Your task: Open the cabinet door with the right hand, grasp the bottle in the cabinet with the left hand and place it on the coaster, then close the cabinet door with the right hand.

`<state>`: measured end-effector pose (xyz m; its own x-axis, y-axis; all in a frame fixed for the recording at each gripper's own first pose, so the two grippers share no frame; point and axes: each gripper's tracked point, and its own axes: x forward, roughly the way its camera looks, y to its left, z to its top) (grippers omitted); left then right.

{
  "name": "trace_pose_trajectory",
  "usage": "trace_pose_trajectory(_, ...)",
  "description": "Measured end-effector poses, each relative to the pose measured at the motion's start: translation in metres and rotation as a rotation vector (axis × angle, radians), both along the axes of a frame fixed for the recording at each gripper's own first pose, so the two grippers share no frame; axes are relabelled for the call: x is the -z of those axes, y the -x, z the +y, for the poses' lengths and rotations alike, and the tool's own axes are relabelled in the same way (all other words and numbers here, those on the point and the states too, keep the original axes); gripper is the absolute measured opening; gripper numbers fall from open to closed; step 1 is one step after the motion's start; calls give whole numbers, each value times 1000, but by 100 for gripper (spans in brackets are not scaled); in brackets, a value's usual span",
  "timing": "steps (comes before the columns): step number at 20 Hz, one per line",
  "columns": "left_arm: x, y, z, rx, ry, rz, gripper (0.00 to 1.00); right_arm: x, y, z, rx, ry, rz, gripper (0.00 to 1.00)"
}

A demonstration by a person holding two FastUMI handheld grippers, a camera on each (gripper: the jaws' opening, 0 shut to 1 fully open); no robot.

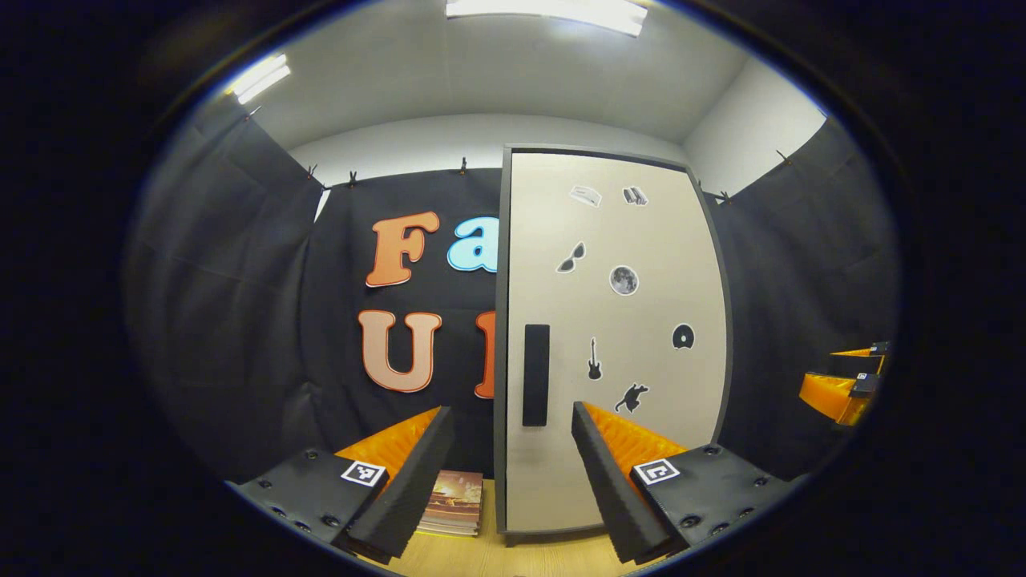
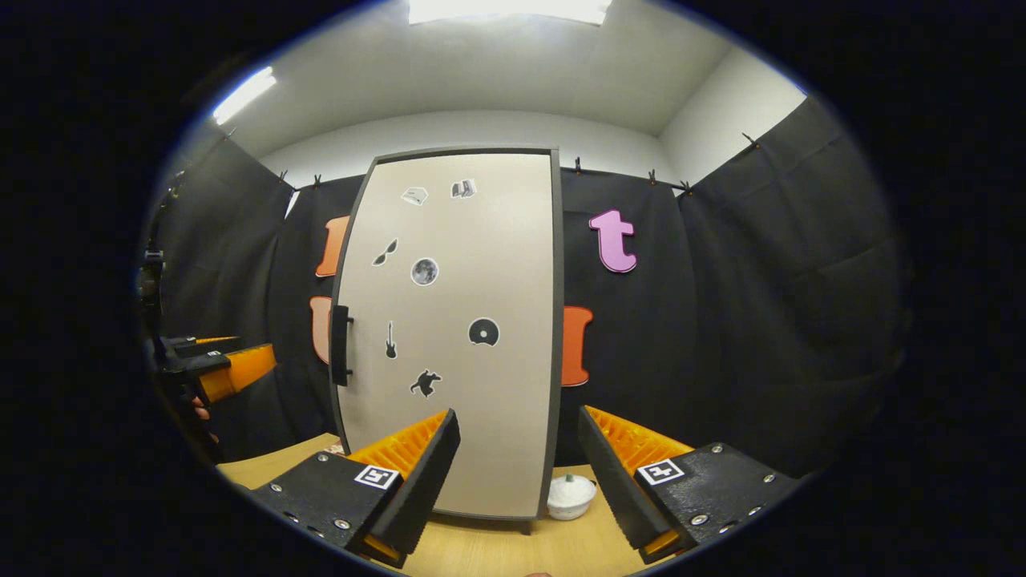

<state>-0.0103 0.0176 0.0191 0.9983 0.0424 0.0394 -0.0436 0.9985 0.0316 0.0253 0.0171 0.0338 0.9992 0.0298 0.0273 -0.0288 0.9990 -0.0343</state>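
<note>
A tall cabinet with a beige door [image 1: 617, 320] in a dark frame stands shut on the wooden table; small stickers dot it. Its black vertical handle [image 1: 535, 375] sits at the door's left edge. My left gripper [image 1: 513, 469] is open, short of the handle, holding nothing. In the right gripper view the same door [image 2: 449, 336] faces me with the handle [image 2: 341, 346] on its left. My right gripper [image 2: 517, 473] is open and apart from the door. The bottle is hidden behind the door. A flat square piece with an orange-brown picture [image 1: 453, 501], perhaps the coaster, lies left of the cabinet.
A small white rounded object [image 2: 571, 495] sits on the table [image 2: 497, 553] by the cabinet's right foot. The other gripper [image 1: 842, 389] hangs far right in the left gripper view. At the left edge of the right gripper view, a hand holds the left gripper [image 2: 220, 365].
</note>
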Motion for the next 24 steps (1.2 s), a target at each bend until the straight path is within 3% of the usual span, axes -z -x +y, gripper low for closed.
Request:
trace_pose_trajectory(11,30,13,82,-108,-50,73,96,8,-68,132,-188,-42,69,92)
trace_pose_trajectory(12,32,14,93,-120,-49,77,93,7,-75,148,-202,-33,73,92)
trace_pose_trajectory(13,33,15,106,-137,-53,82,96,4,-81,162,-214,-25,69,92)
trace_pose_trajectory(14,36,17,120,-156,-59,87,94,1,-88,178,-228,-17,63,97)
trace_pose_trajectory(15,38,19,132,-172,-62,92,96,-1,-94,192,-244,-9,61,93)
trace_pose_trajectory(21,59,29,204,-271,-61,143,96,-18,-137,252,-245,5,45,93)
trace_pose_trajectory(24,67,28,224,-281,-64,155,97,-14,-156,267,-220,7,84,93)
